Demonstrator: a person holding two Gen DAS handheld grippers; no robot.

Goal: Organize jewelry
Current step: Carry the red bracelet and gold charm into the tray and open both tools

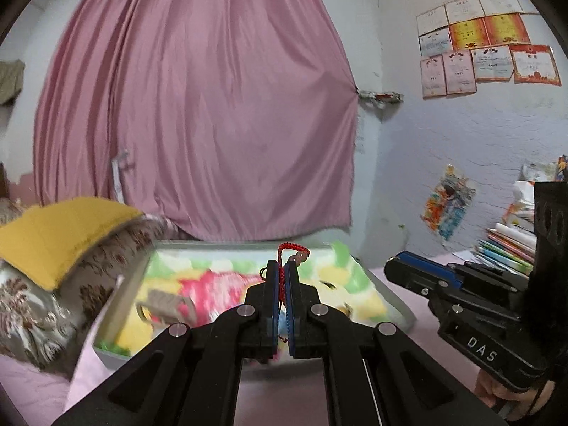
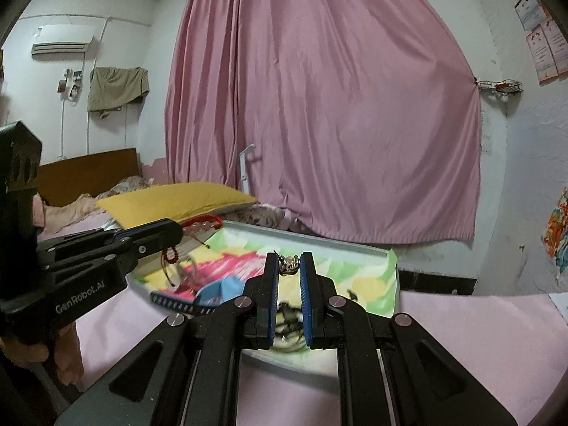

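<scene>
My left gripper (image 1: 283, 266) is shut on a red cord bracelet (image 1: 291, 250) with pale pink beads, held above a white tray (image 1: 390, 293) lined with a colourful cloth. The same bracelet (image 2: 202, 223) shows in the right wrist view, hanging from the left gripper (image 2: 179, 229). My right gripper (image 2: 288, 261) is shut on a small silver metal ornament (image 2: 289, 264), held above the tray (image 2: 309, 238). The right gripper (image 1: 394, 266) shows at the right of the left wrist view. More jewellery (image 2: 289, 316) lies blurred in the tray beneath the fingers.
The tray sits on a pink sheet (image 2: 479, 326). A yellow pillow (image 1: 60, 234) on a patterned cushion lies left of the tray. A pink curtain (image 2: 319, 106) hangs behind. Stacked books (image 1: 507, 248) lie at the right. A blue item (image 2: 216, 293) and a comb-like piece lie in the tray.
</scene>
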